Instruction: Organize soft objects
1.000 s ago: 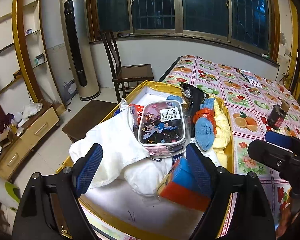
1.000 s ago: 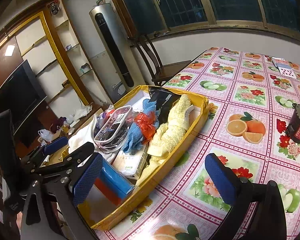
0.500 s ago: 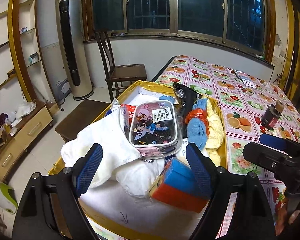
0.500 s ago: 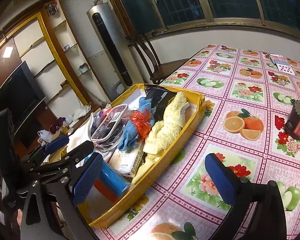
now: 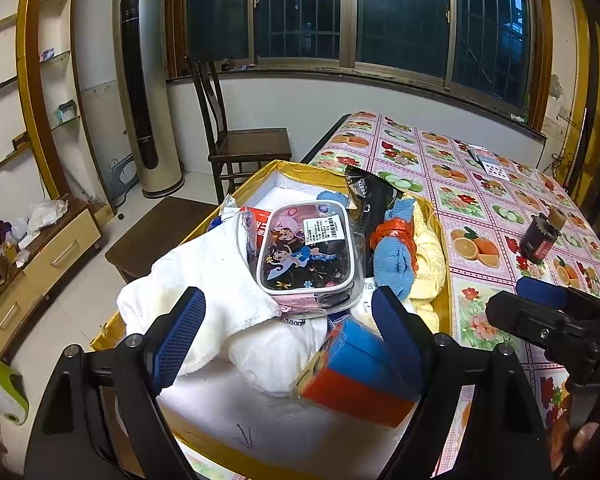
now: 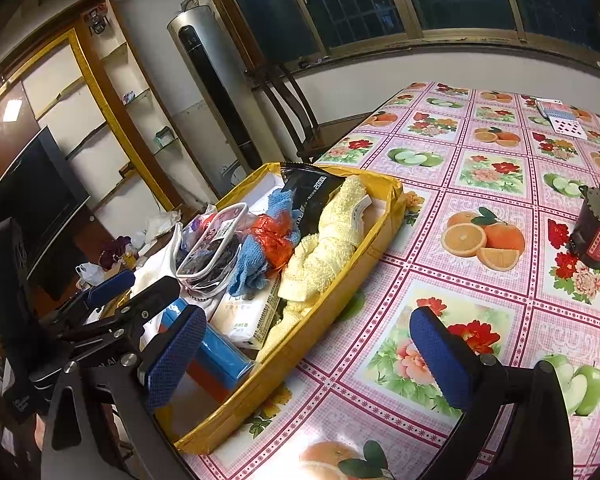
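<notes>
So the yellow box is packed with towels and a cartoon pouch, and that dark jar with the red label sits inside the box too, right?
Not quite. The box does hold towels and the cartoon pouch, but the dark jar with the red label stands outside it, on the fruit-print tablecloth, well clear of the box. The right wrist view shows this best.

Right tool [image 6: 308, 354] wide apart, empty, over table [image 6: 500, 280] edge. Yellow box [image 6: 300, 344] ahead-left, stuffed: yellow towel [image 6: 328, 252], blue cloth [image 6: 252, 264], clear pouch [image 6: 212, 248], blue-orange pack [image 6: 220, 356] nearest left finger. Dark jar [image 6: 598, 232] far right.
</notes>
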`<state>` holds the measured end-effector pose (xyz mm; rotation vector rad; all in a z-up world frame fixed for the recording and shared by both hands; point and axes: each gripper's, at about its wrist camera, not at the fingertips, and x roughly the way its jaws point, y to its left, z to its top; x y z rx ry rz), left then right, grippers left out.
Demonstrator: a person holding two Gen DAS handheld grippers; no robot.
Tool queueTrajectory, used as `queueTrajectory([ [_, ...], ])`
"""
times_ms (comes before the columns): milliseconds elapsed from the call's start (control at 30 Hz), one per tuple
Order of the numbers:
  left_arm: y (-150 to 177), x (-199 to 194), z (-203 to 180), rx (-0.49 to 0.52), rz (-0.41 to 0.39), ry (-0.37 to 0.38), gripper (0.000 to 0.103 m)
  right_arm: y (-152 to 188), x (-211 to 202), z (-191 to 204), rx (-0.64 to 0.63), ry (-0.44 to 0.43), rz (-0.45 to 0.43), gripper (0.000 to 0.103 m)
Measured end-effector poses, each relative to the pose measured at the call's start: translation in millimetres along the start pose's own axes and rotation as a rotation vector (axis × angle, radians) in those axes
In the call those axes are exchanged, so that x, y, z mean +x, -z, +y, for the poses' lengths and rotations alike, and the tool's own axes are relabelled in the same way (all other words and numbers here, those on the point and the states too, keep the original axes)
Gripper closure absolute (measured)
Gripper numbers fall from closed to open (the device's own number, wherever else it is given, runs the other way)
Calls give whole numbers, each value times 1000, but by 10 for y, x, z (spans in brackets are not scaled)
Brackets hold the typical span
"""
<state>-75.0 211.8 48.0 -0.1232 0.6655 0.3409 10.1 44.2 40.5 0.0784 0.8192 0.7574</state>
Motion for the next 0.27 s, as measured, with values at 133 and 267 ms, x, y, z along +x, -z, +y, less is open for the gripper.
queueTrajectory([
  [133,10,-11,-26,10,-8,-10,17,-9,-23,-19,1,1,-5,0],
  [267,20,-48,-93,19,-9,-9,17,-16,-108,-76,2,19,-12,0],
])
